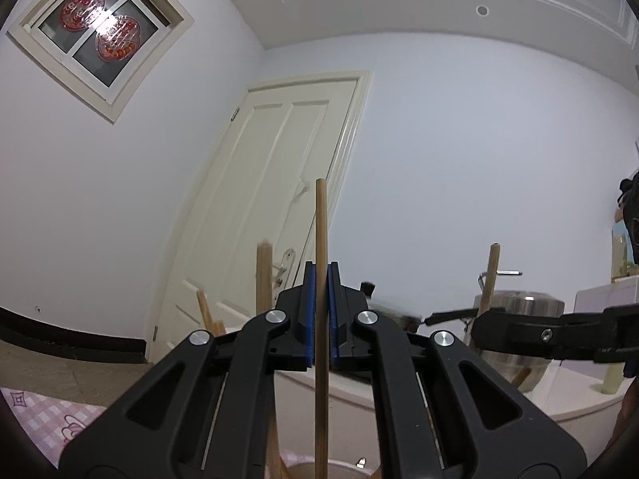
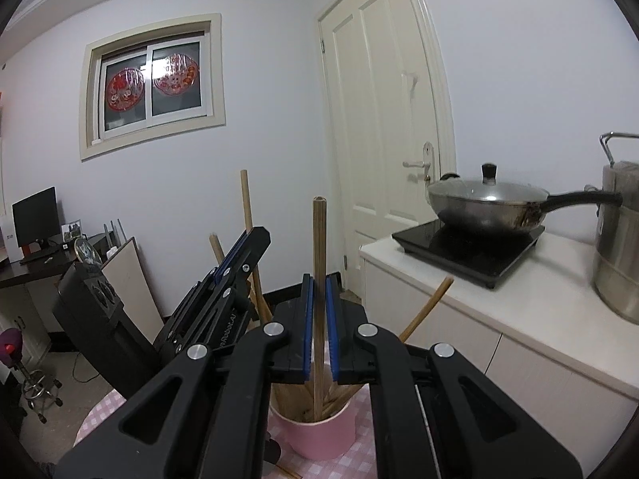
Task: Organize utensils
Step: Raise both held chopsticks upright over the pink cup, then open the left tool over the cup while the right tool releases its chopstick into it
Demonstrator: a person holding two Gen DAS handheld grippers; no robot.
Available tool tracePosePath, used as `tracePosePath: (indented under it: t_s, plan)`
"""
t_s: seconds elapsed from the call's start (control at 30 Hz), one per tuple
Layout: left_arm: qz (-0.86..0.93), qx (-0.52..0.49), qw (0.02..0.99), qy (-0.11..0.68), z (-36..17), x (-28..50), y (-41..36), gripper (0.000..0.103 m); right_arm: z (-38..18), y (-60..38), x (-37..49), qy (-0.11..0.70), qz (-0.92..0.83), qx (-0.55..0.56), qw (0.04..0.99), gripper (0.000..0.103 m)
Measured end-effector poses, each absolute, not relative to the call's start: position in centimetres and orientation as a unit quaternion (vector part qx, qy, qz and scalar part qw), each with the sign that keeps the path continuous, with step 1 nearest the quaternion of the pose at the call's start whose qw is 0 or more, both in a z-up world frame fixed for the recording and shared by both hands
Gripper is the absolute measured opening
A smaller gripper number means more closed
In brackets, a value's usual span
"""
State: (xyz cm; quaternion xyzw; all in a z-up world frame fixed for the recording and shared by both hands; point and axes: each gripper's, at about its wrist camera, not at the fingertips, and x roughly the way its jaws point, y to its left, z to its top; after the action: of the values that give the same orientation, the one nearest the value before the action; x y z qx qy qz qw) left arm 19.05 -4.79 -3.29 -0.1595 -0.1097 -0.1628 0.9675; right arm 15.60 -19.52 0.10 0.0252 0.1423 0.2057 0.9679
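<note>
In the left wrist view my left gripper (image 1: 321, 271) is shut on a wooden chopstick (image 1: 320, 219) that stands upright between the blue pads. Its lower end reaches down to the pink cup (image 1: 335, 468). In the right wrist view my right gripper (image 2: 318, 285) is shut on another chopstick (image 2: 318, 239), whose lower end is inside the pink cup (image 2: 319, 437) among several leaning chopsticks. The left gripper (image 2: 255, 237) shows at the left of that cup with its chopstick (image 2: 245, 199). The right gripper (image 1: 491, 321) shows at the right of the left wrist view.
The cup stands on a pink checked tablecloth (image 2: 351, 463). Just right of it is a white counter (image 2: 459, 295) with a lidded wok (image 2: 483, 203) on a black cooktop (image 2: 471, 245) and a steel pot (image 2: 619, 255). A black speaker (image 2: 96, 311) stands at the left.
</note>
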Motion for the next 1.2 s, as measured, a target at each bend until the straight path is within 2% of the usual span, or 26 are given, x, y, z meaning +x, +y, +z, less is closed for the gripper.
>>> tracePosePath:
  t_s: [0.4,0.47,0.5,0.53,0.7,0.77,0.83,0.87,1.2]
  plan:
    - [-0.175,-0.136,0.974,-0.047,-4.3,18.2,-5.4,0.007,-0.9,-19.1,14.8,0.152,0.183,0.021,0.971,0.005]
    - [-0.179,-0.131,0.974,-0.041,-4.1,17.8,-5.5,0.031,-0.8,-19.2,14.7,0.154,0.182,0.028,0.971,0.006]
    - [-0.178,-0.13,0.975,-0.039,-4.1,17.6,-5.5,0.069,-0.8,-19.2,14.6,0.155,0.183,0.029,0.97,0.006]
    - [-0.174,-0.129,0.975,-0.041,-4.1,17.2,-5.5,0.073,-0.7,-19.1,14.4,0.155,0.18,0.027,0.971,0.006]
    - [-0.18,-0.111,0.977,-0.043,-4.1,15.9,-5.7,0.073,-0.6,-18.8,14.0,0.158,0.175,0.027,0.971,0.006]
    - [-0.18,-0.117,0.976,-0.041,-4.0,15.5,-5.4,0.073,-0.5,-18.7,13.8,0.158,0.172,0.026,0.972,0.013]
    - [-0.182,-0.119,0.975,-0.042,-3.8,15.0,-5.1,0.073,-0.5,-18.6,13.4,0.156,0.166,0.027,0.973,0.029]
    - [-0.182,-0.119,0.975,-0.042,-3.6,14.8,-5.0,0.073,-0.4,-18.7,13.3,0.154,0.163,0.028,0.974,0.031]
    - [-0.186,-0.107,0.976,-0.035,-2.7,12.9,-4.5,0.074,-0.3,-18.4,11.5,0.142,0.109,0.017,0.984,0.038]
